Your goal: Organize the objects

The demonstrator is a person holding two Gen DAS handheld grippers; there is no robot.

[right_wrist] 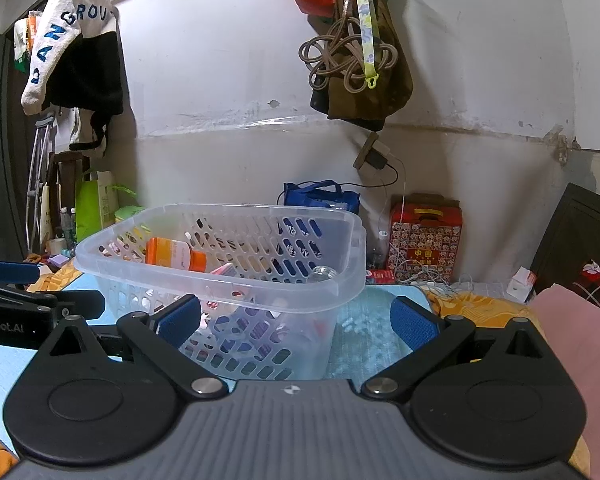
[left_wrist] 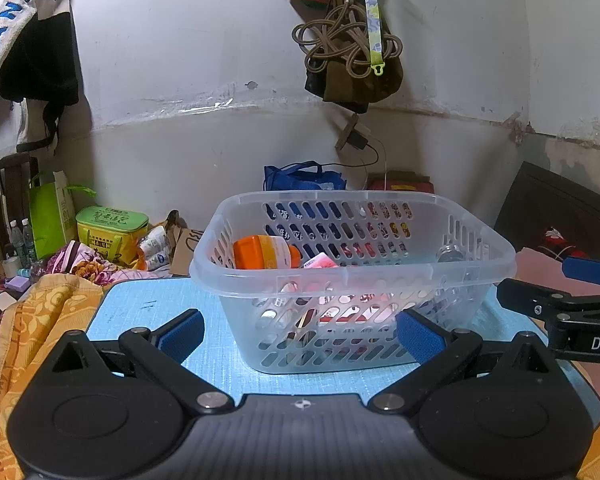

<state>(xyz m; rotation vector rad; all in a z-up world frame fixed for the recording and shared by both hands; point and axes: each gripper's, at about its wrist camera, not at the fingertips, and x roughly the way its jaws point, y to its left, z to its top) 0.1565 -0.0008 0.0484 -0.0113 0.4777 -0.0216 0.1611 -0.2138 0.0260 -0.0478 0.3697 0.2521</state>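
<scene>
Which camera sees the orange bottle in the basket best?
The left wrist view. There the orange bottle lies on its side inside the clear plastic basket, large and facing the camera over the near rim. The right wrist view shows the same bottle smaller and farther left, seen at an angle.

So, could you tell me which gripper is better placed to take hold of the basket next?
Probably the left gripper: the basket sits squarely between its open fingers, whereas it lies off-centre for the right gripper.
</scene>
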